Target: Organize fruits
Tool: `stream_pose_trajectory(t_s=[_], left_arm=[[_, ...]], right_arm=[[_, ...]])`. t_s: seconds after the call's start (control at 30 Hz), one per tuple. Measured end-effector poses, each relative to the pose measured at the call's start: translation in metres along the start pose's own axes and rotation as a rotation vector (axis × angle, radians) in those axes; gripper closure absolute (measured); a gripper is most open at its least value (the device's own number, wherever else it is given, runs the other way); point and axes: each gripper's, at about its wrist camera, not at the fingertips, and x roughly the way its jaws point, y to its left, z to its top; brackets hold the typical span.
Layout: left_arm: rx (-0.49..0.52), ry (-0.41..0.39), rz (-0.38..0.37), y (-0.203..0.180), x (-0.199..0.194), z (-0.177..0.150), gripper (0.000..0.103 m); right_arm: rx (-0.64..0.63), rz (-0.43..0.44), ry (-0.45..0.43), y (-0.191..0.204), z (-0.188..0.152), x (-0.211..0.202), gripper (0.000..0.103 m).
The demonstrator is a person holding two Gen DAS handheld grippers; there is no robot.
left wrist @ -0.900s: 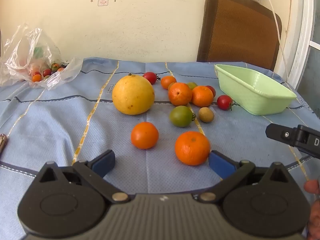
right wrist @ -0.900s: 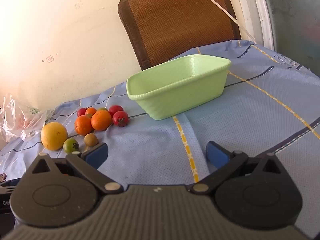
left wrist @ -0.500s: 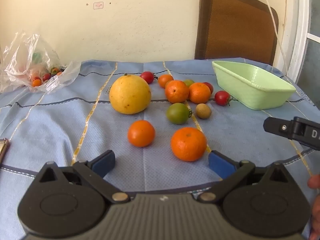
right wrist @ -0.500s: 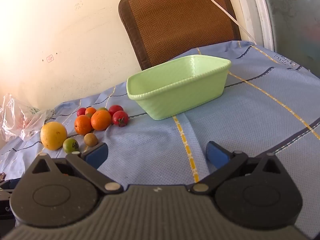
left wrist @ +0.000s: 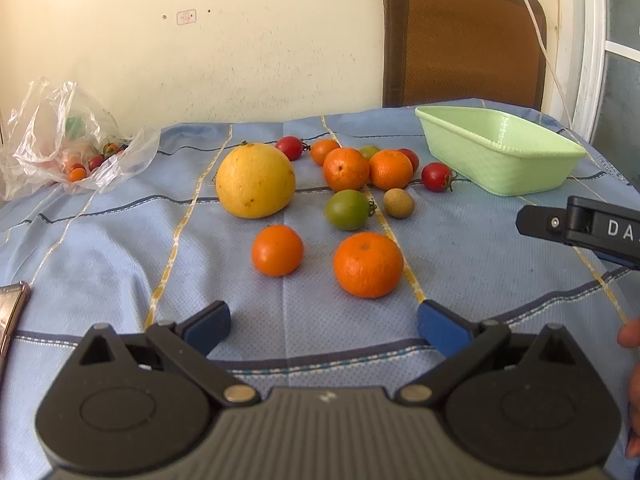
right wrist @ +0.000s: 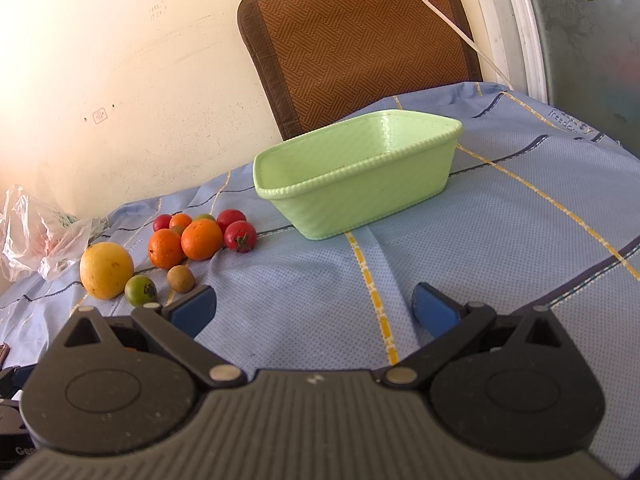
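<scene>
Fruits lie on a blue tablecloth. In the left wrist view a big yellow grapefruit (left wrist: 255, 179), a green tomato (left wrist: 346, 209), a small brown fruit (left wrist: 398, 203), red tomatoes (left wrist: 437, 176) and several oranges lie ahead; the nearest two oranges (left wrist: 368, 265) (left wrist: 277, 249) sit just beyond my open, empty left gripper (left wrist: 324, 322). The empty light green basket (left wrist: 496, 160) stands at the right. In the right wrist view my right gripper (right wrist: 314, 307) is open and empty, with the basket (right wrist: 360, 196) ahead and the fruit cluster (right wrist: 200, 239) to the left.
A clear plastic bag (left wrist: 68, 148) with small tomatoes lies at the far left. A brown woven chair back (left wrist: 464, 40) stands behind the table. A phone edge (left wrist: 12, 312) lies at the near left. A white cable (left wrist: 536, 24) hangs by the chair.
The left gripper has drawn back a little and risen; the fruits sit slightly farther away in its view. The right gripper has barely moved. Both stay open.
</scene>
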Motion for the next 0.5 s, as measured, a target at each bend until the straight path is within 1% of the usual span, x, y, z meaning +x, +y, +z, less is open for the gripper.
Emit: stream_pose_trajectory(t_s=[0.17,0.4,0.43,0.5], left_arm=[[0.004,0.006,-0.004,-0.001,-0.003,-0.004,0.0],[0.008,0.008,-0.034,0.002,-0.008,-0.006,0.0],[0.003,0.003,-0.035,0.004,-0.009,-0.007,0.0],[-0.031,-0.034,-0.044,0.009,-0.014,-0.008,0.0]], right_arm=[[-0.001,-0.001,0.0,0.0,0.0,0.0,0.0],[-0.001,-0.001,0.0,0.0,0.0,0.0,0.0],[-0.002,-0.001,0.0,0.0,0.0,0.0,0.0],[-0.002,-0.002,0.0,0.001,0.0,0.0,0.0]])
